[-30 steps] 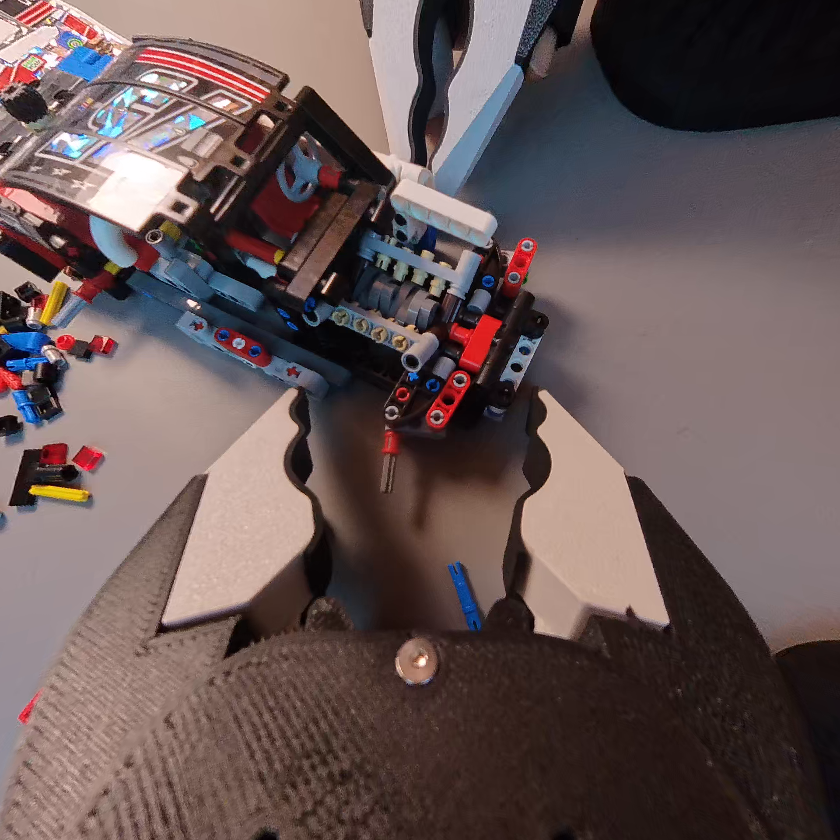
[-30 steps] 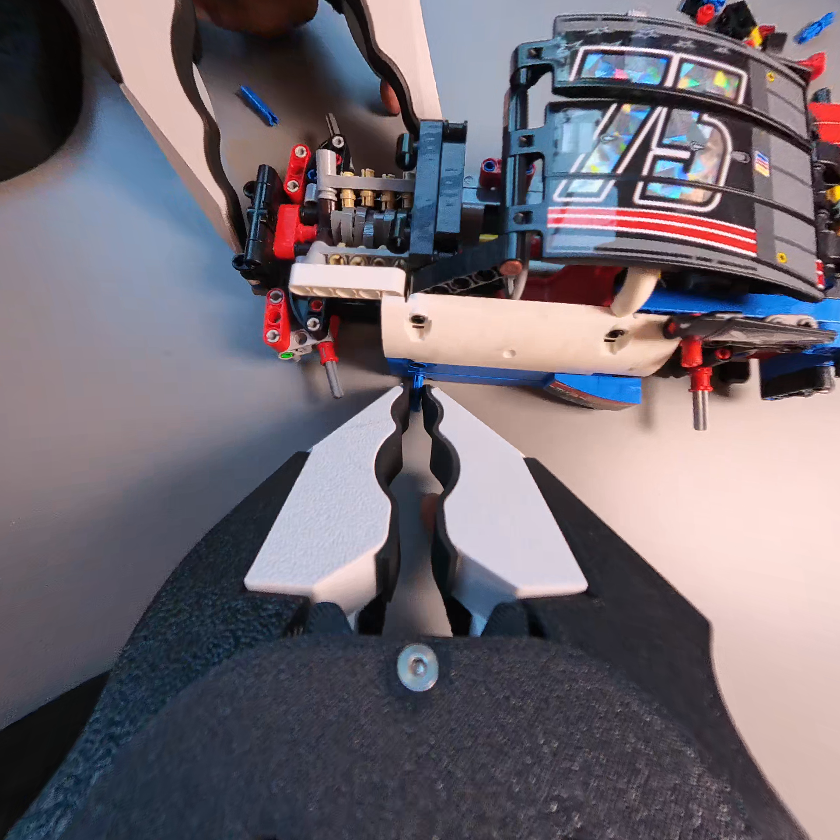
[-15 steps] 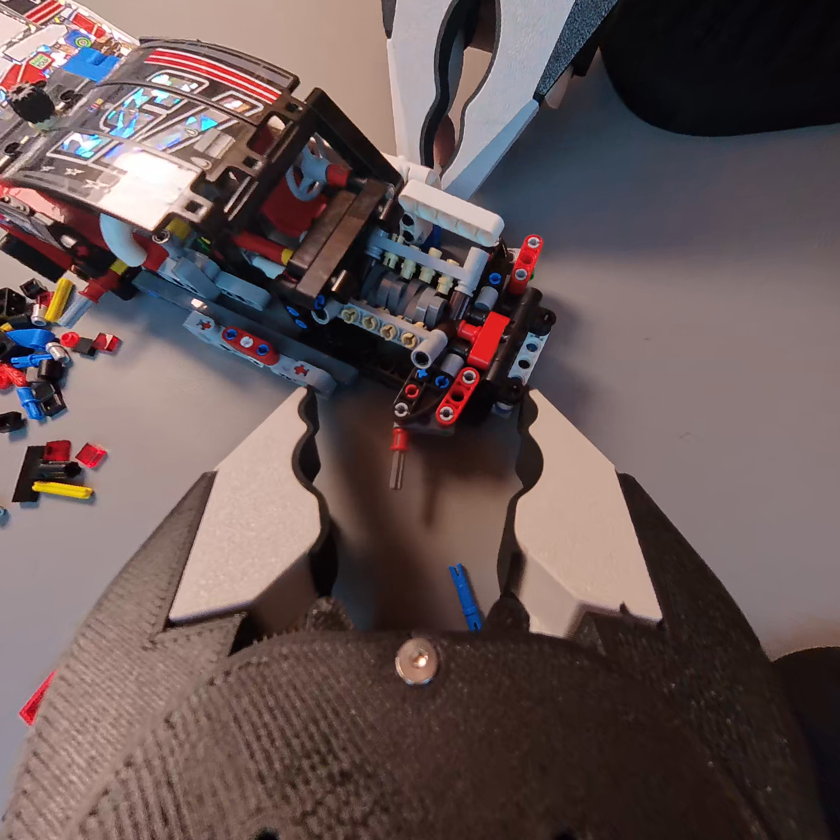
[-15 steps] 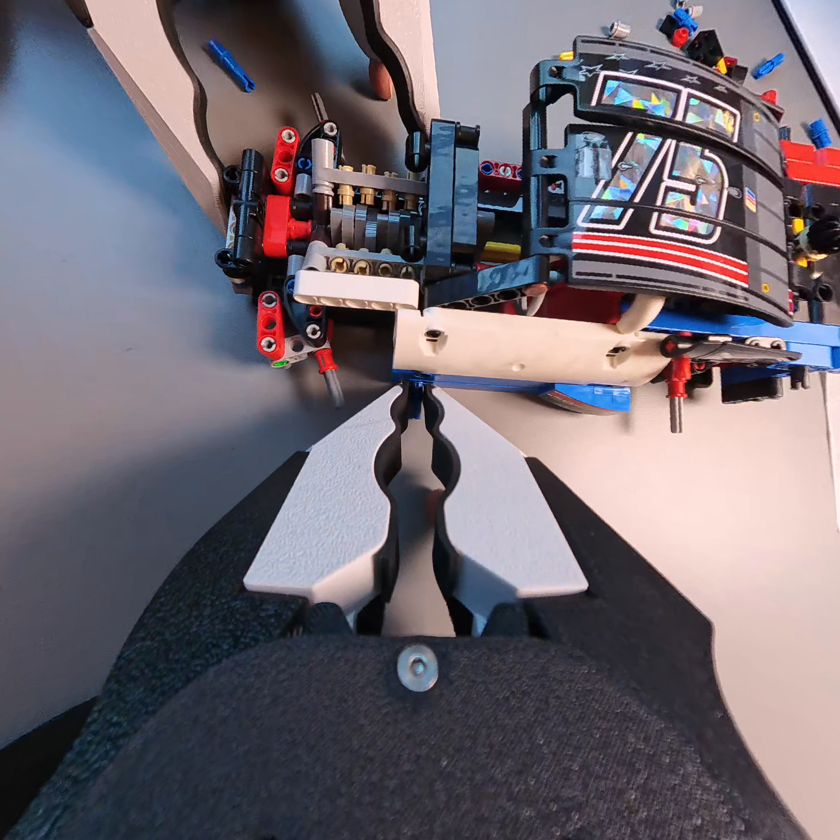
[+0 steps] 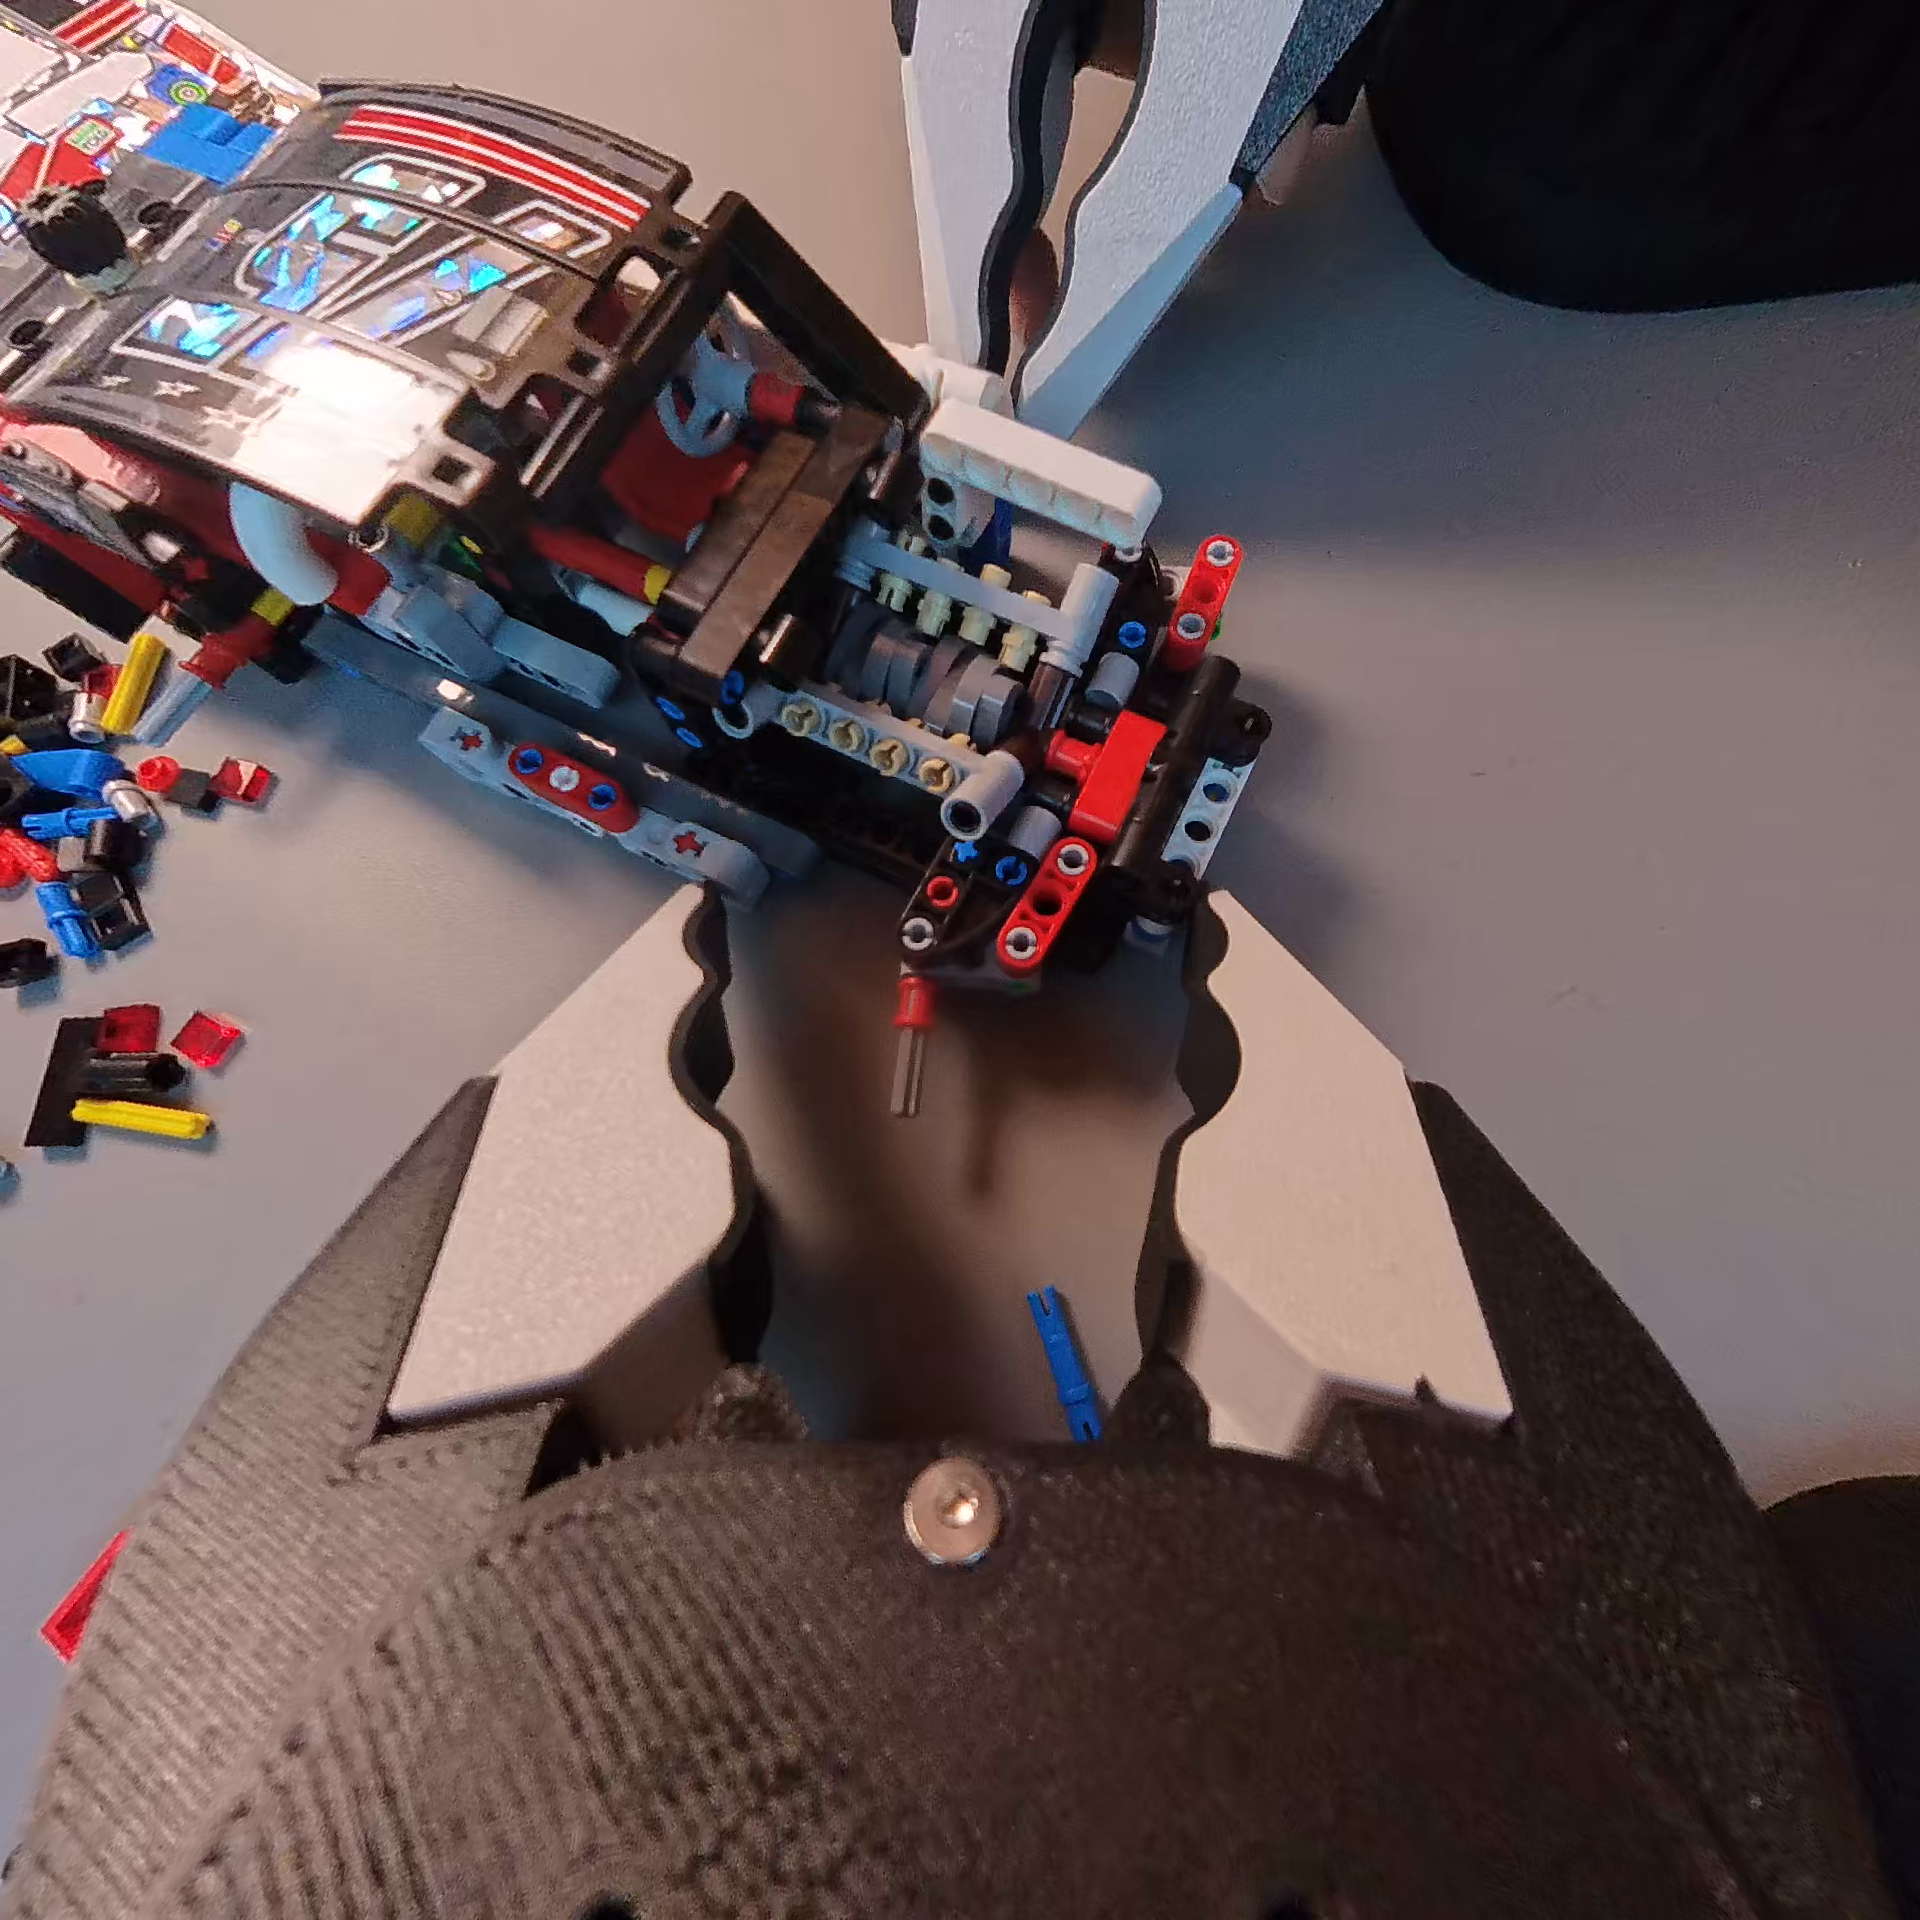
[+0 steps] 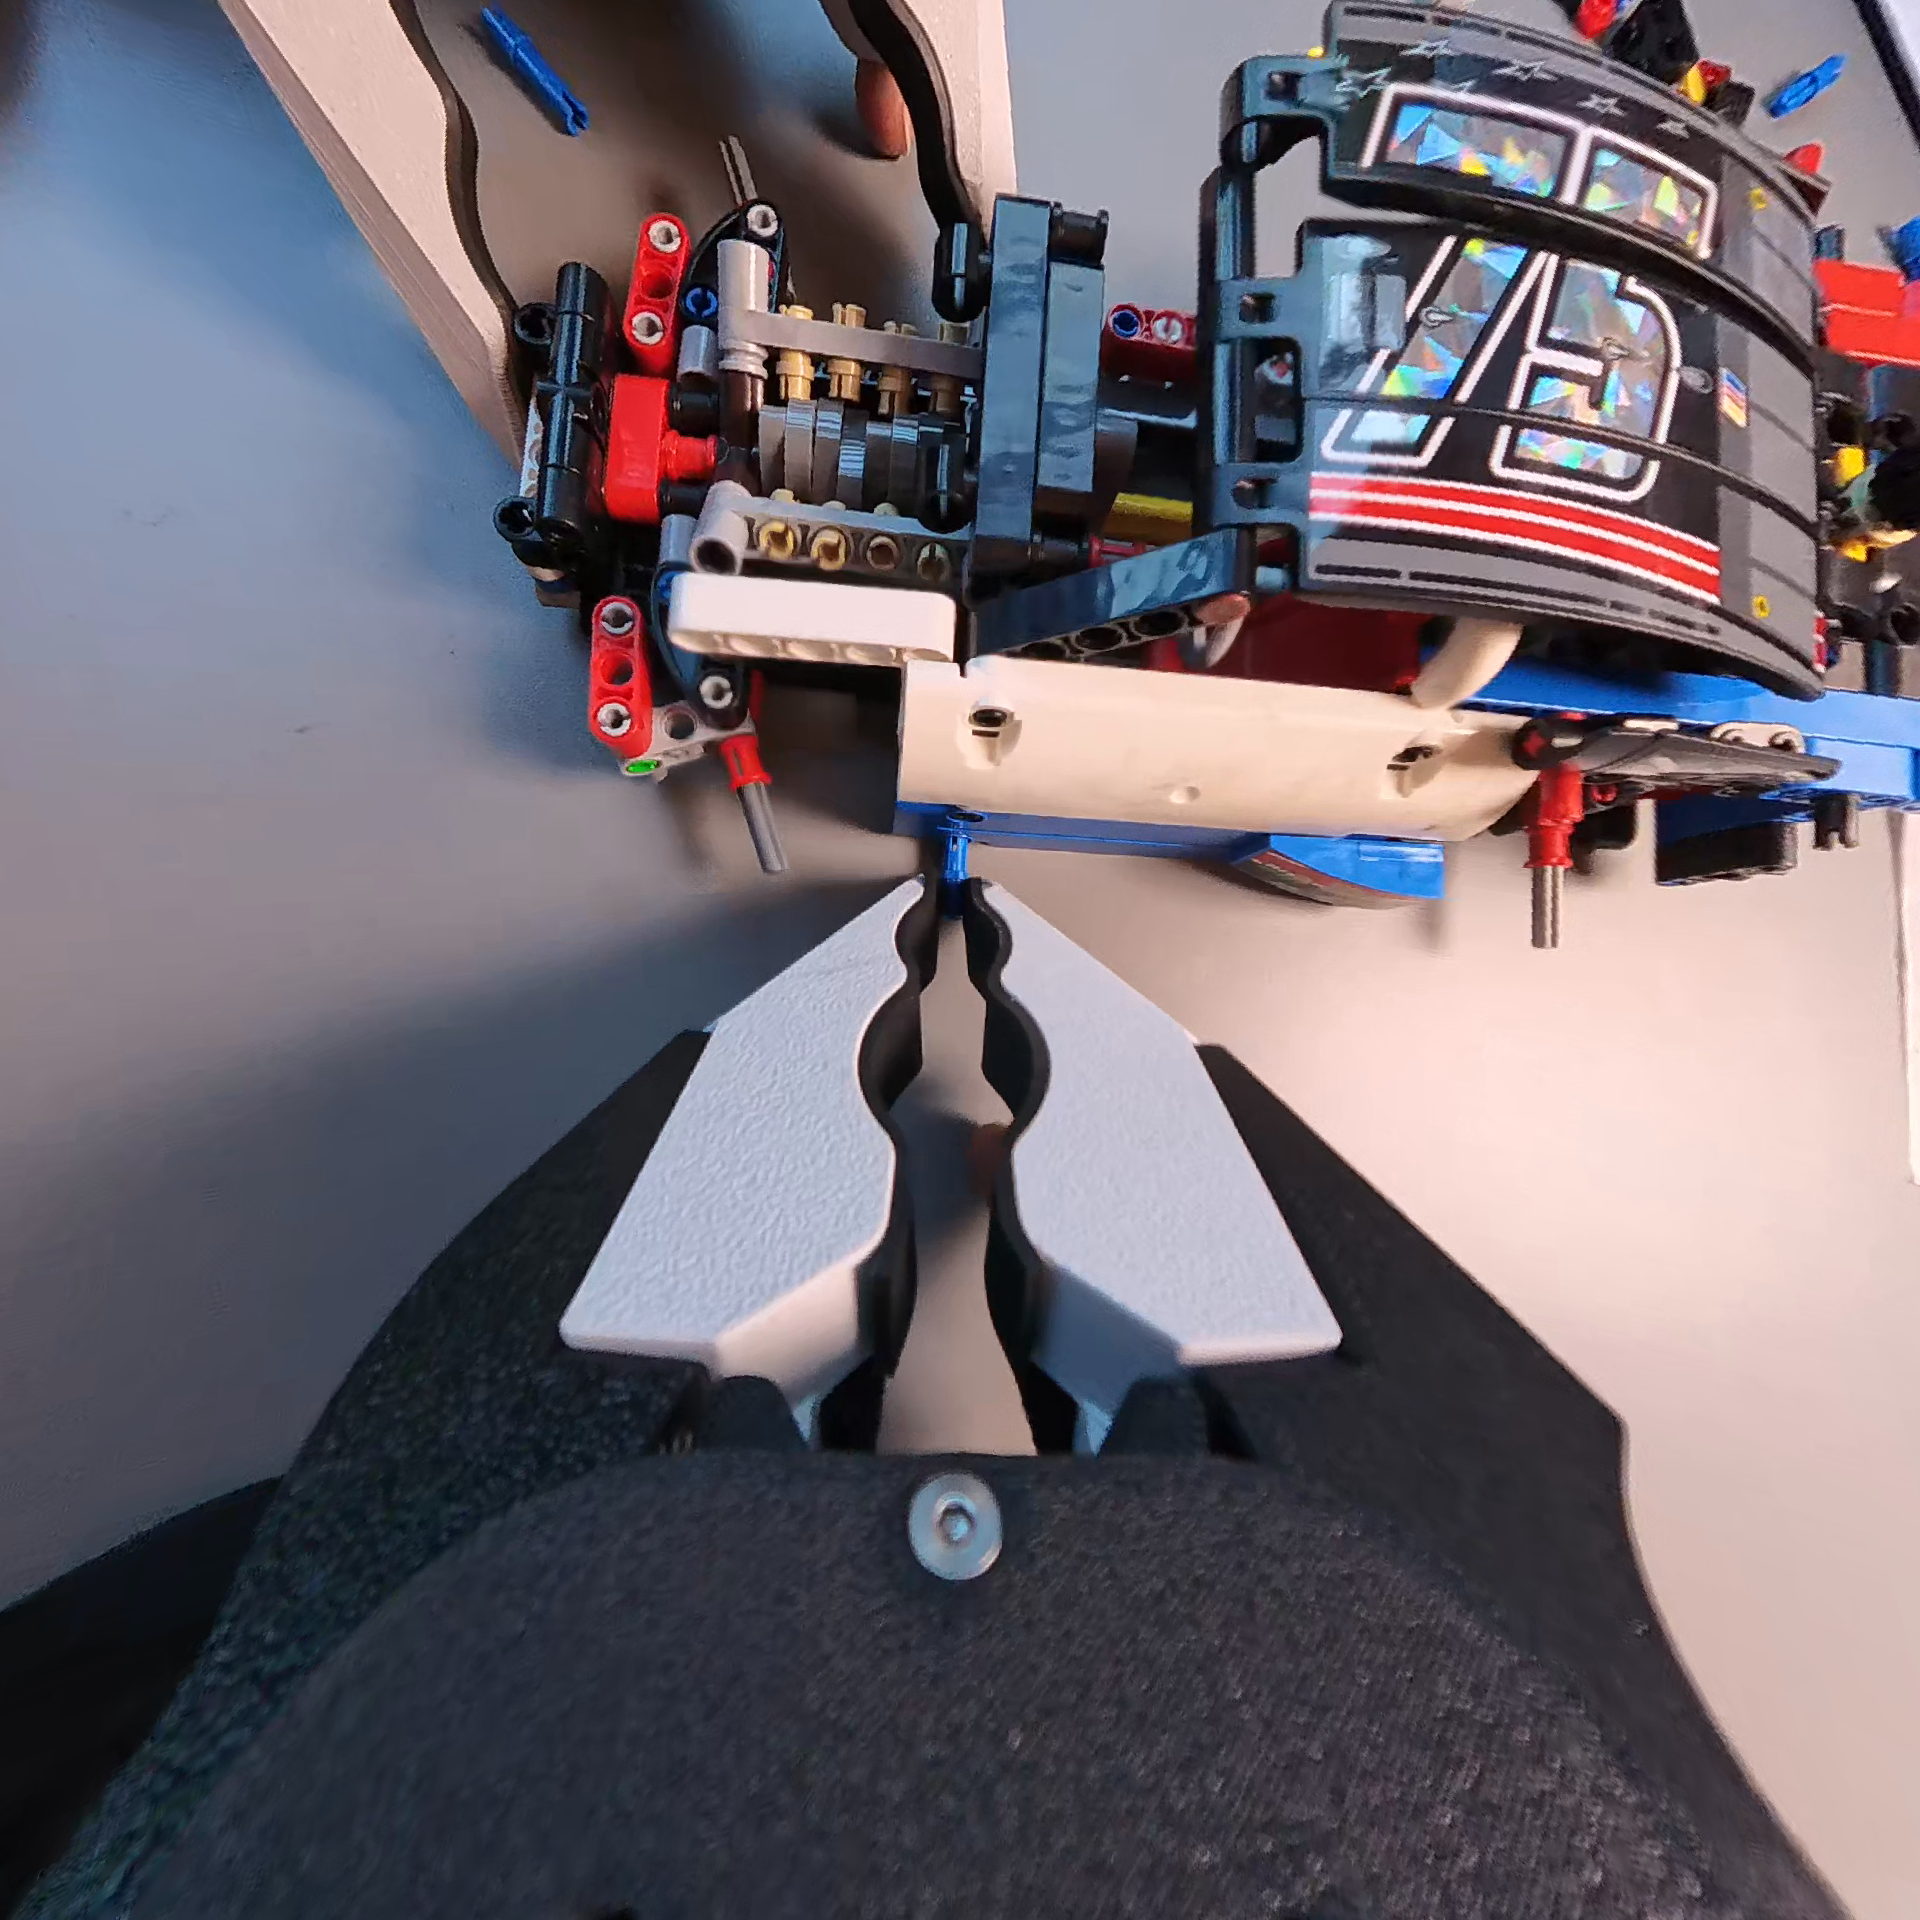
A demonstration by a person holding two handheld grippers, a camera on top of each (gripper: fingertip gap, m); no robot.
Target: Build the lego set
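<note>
The partly built lego car (image 5: 727, 582) lies on the grey table, its black, grey and red rear end towards my left gripper (image 5: 956, 914). That gripper is open and empty, its fingertips on either side of the rear end and the right one against the corner. A red-and-grey axle (image 5: 912, 1039) sticks out between them. My right gripper (image 6: 948, 899) is shut on a small blue pin (image 6: 951, 868) at the blue beam under the car's white side panel (image 6: 1143, 727). It also shows in the left wrist view (image 5: 1013, 395), behind the car.
Loose small lego parts (image 5: 94, 831) lie on the table left of the car. A loose blue pin (image 5: 1060, 1361) lies between my left fingers near the palm. A dark rounded object (image 5: 1662, 156) sits at the back right. More loose parts (image 6: 1662, 52) lie beyond the car's roof.
The car's rear end has come closer into the open left gripper, whose right fingertip now meets its corner. The right gripper has stayed shut on the blue pin at the car's side.
</note>
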